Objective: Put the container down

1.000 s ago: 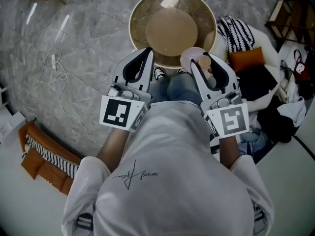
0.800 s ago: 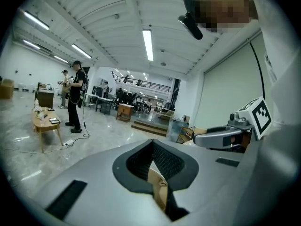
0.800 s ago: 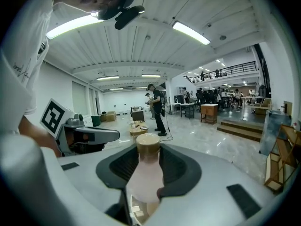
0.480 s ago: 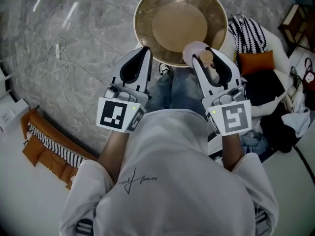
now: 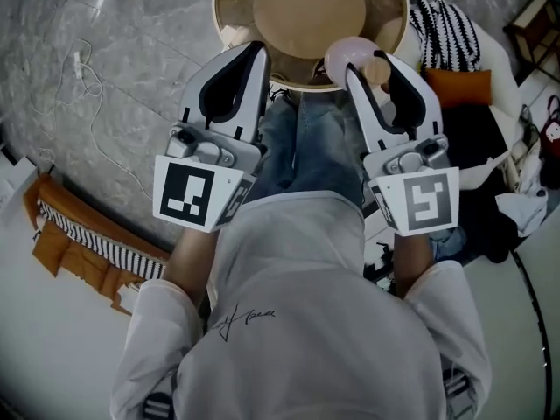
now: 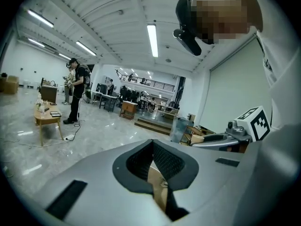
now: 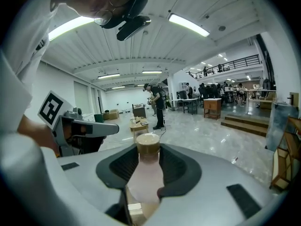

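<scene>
A pale pink container point(image 7: 143, 182) with a brown cork lid point(image 7: 147, 144) sits between the jaws of my right gripper point(image 7: 146, 161), which is shut on it and points out across the hall. From the head view the container point(image 5: 348, 58) pokes out at the tip of the right gripper point(image 5: 371, 66), just over the near rim of a round wooden table point(image 5: 229, 24). My left gripper point(image 5: 250, 59) is held level beside it, a knee's width away. Its jaws meet with nothing between them in the left gripper view point(image 6: 153, 149).
The person's jeans-clad knees point(image 5: 311, 147) lie between the two grippers. Clothes, an orange cushion point(image 5: 455, 86) and a striped cloth point(image 5: 442, 29) pile up at the right. A white cable point(image 5: 83, 86) trails over the marble floor at the left. People stand by distant tables point(image 7: 140, 124).
Both grippers have come up and forward together, so their tips now reach the table's near rim. The right gripper still holds the container.
</scene>
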`<state>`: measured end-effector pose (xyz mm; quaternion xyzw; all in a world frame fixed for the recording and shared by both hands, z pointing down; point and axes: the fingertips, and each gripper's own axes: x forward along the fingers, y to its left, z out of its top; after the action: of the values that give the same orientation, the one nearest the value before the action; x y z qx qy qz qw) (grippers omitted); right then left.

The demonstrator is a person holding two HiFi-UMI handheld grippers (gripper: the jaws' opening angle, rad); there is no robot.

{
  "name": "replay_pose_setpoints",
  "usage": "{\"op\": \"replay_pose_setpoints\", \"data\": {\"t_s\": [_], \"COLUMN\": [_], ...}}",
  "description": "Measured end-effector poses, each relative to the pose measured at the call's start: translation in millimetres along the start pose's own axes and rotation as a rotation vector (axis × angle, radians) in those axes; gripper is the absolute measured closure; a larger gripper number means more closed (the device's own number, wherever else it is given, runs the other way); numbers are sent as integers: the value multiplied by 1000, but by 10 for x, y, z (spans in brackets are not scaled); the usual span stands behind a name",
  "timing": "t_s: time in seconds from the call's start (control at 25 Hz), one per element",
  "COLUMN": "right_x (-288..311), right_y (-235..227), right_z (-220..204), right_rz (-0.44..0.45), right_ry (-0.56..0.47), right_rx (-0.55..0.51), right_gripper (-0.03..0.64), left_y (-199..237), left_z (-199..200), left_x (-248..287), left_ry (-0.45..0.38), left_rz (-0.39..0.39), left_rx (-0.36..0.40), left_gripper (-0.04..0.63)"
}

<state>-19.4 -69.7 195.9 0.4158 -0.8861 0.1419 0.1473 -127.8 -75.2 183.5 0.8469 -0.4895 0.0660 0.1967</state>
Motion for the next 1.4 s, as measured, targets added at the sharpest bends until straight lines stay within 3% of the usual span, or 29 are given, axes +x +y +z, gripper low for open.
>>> {"op": "replay_pose_setpoints", "data": {"t_s": [0.44, 1.4], "right_x": [414, 808], "right_y": [-322, -445], "right_z": [-333, -833], "right_rz": [16, 92], "right_ry": [26, 71], "right_rx": [2, 1], "right_gripper": [471, 471], "left_y": [251, 519], "left_z": [-393, -891], "left_x": [489, 761], "left_ry": [30, 65], "left_rz": [20, 63], "left_rx": [-34, -83], "left_gripper": [577, 577]}}
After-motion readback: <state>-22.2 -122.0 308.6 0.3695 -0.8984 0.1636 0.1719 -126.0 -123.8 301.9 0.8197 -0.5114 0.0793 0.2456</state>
